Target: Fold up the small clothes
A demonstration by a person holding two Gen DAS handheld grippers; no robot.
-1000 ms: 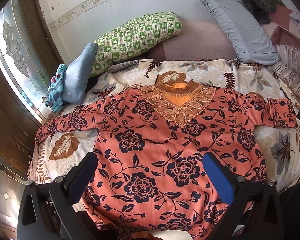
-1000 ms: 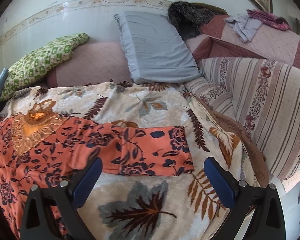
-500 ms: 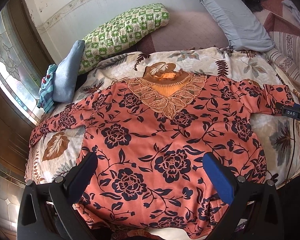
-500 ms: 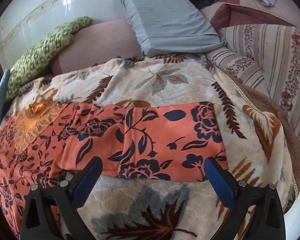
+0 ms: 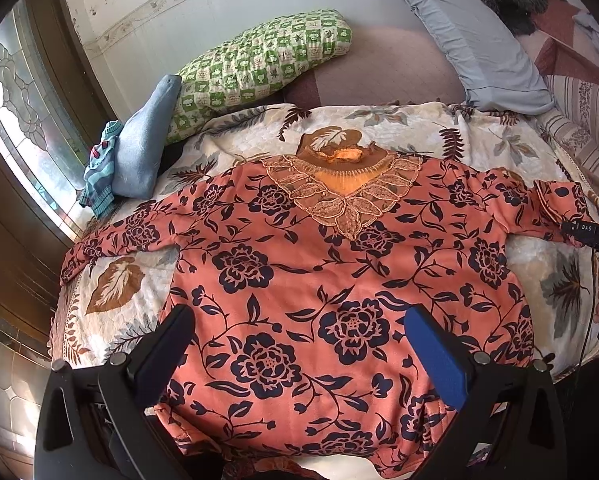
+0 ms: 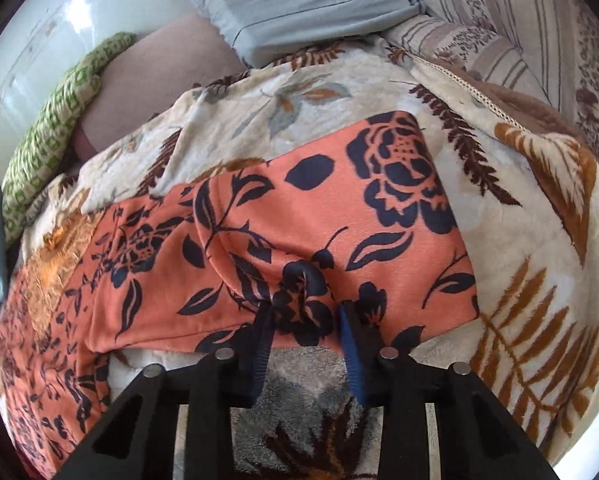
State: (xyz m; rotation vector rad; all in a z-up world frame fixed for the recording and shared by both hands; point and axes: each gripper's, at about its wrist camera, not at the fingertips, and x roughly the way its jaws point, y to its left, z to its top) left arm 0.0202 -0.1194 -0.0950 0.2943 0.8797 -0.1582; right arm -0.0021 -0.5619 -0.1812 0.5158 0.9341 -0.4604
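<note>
**Bright daylight, strong fisheye bend**

Daylight enters through the patterned window (image 5: 23, 128) at nine o'clock in the left wrist view, lighting the scene evenly with soft shadows. The wall (image 6: 71, 12) at eleven o'clock in the right wrist view shows white glare. Both views bend strongly toward dark corners; the right one is slightly soft.

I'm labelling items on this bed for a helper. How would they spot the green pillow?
Start at the bed's head, by the wall. The green pillow lies left of the grey pillow, above a blue cushion. It alone has a green-and-white checked pattern.
</note>
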